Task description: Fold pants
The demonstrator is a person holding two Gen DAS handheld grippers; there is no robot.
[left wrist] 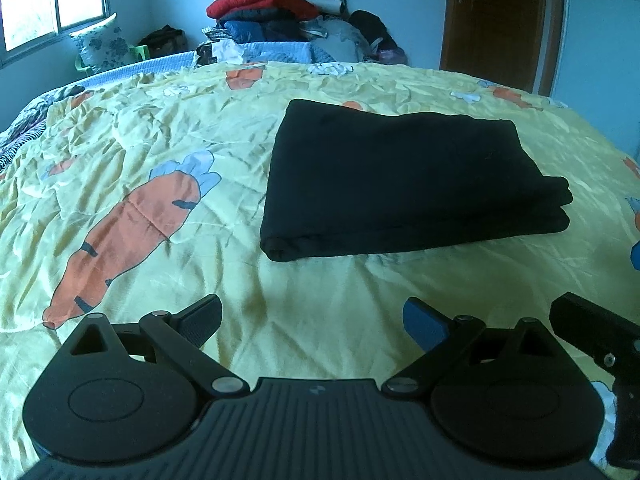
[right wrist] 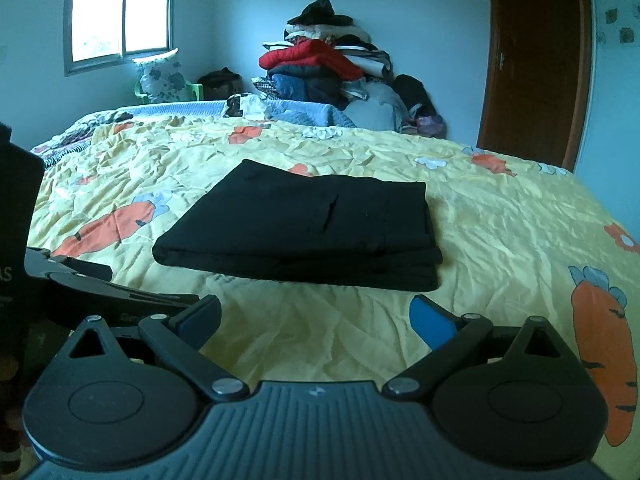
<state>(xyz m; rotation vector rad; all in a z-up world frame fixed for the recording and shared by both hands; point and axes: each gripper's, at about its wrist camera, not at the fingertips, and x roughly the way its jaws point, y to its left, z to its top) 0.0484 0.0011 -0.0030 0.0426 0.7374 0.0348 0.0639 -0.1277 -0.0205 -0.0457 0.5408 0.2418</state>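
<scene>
1. The pants (left wrist: 404, 184) lie folded in a neat stack on the bed (left wrist: 168, 152).
2. The left tool (left wrist: 316, 320) and right tool (right wrist: 316, 320) both hover nearby, fingers apart, holding nothing.
3. Any further nudge could splay the layered right edge.

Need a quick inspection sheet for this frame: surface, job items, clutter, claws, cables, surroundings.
Surface: bed with a yellow carrot-print quilt, wrinkled.
Job's things: black pants folded into a flat rectangle with stacked layers, lying on the quilt, not touched by either claw.
Clutter: pile of clothes at the far wall; floral pillow on a green chair.
Grippers: left claw open, empty, short of the pants; right claw open, empty, short of the pants.
Cables: nothing seen.
Surroundings: window, brown door, blue walls.
</scene>
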